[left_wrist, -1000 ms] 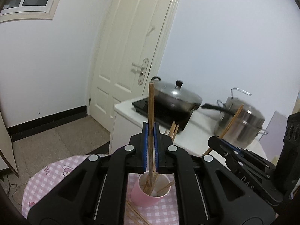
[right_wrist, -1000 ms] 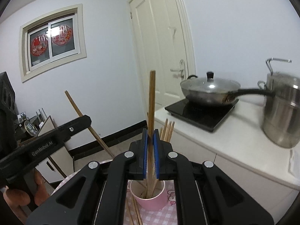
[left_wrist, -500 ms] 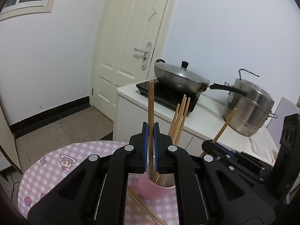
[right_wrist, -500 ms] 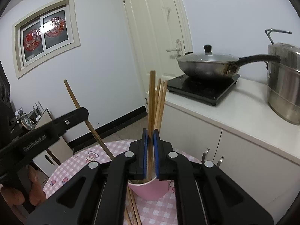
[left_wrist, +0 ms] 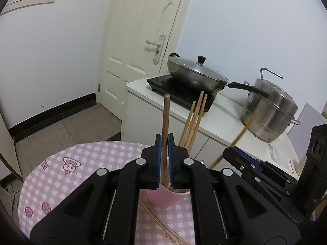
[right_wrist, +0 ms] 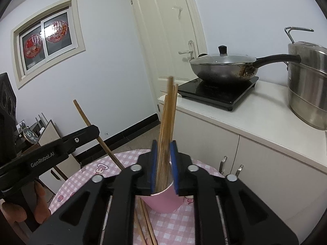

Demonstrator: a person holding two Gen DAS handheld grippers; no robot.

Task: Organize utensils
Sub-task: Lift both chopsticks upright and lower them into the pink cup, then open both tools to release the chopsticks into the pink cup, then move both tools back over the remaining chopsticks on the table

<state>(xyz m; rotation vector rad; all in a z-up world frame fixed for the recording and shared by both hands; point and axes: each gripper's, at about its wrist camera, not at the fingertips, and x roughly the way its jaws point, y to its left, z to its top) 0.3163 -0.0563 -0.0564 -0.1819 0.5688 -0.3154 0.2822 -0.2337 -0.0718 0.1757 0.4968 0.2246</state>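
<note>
A pink cup [left_wrist: 167, 199] stands on the pink checked tablecloth [left_wrist: 85, 163] and holds several wooden chopsticks [left_wrist: 194, 118]. My left gripper [left_wrist: 164, 163] is shut on one upright chopstick [left_wrist: 165, 118], its lower end over the cup. My right gripper [right_wrist: 164, 167] is just above the cup [right_wrist: 163, 203] with its jaws parted; a chopstick [right_wrist: 168, 110] stands between them, dropping into the cup among the others. The left gripper with its chopstick [right_wrist: 92, 128] shows in the right wrist view. More chopsticks [left_wrist: 161, 224] lie on the cloth in front of the cup.
A white counter [left_wrist: 224, 114] behind the table carries an induction hob with a lidded wok [left_wrist: 196, 75] and a steel steamer pot [left_wrist: 271, 116]. A white door [left_wrist: 143, 47] is behind. The table's round edge is at the left [left_wrist: 26, 181].
Both grippers have come down toward the cup. My right gripper has opened and let go of its chopstick, which now slides into the cup. The left still grips its chopstick.
</note>
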